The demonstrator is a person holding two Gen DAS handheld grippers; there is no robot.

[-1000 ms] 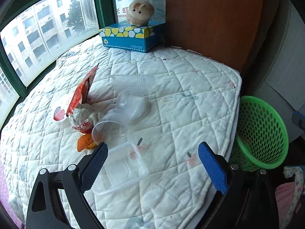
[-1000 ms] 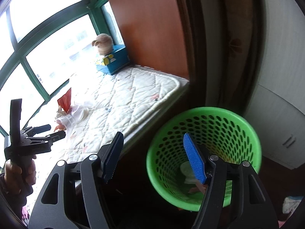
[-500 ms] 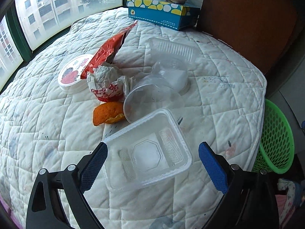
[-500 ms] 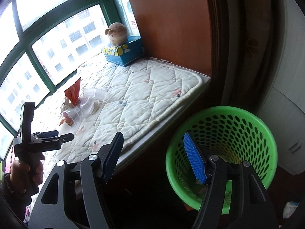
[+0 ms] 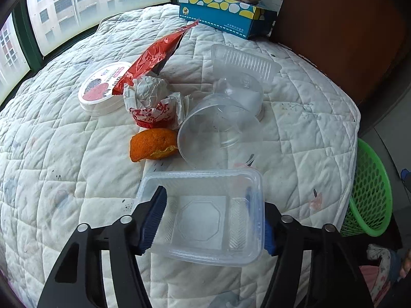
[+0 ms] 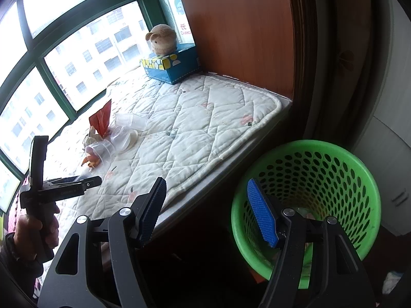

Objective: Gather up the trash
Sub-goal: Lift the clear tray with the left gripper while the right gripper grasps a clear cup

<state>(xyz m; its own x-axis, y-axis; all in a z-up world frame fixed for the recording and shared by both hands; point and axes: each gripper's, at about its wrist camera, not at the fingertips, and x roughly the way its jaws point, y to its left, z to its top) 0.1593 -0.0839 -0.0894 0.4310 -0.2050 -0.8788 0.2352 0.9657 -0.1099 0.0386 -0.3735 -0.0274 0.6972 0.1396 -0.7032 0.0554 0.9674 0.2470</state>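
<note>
Straddling a clear plastic tray [image 5: 205, 215], the left claw [image 5: 208, 218] has a blue pad at each side wall – whether they press it I cannot tell. Just ahead of the claw lie a tipped clear cup [image 5: 218, 131], an orange peel [image 5: 152, 144], crumpled paper [image 5: 154, 102], a round lid [image 5: 102, 88] and a red wrapper [image 5: 154, 51], crowding the quilted mat [image 5: 51, 154]. To its right the mat's edge drops to a green basket [image 5: 370, 192]. The right claw [image 6: 208, 213] hangs spread and empty – its right pad over the basket rim, the mat's edge to its left.
</note>
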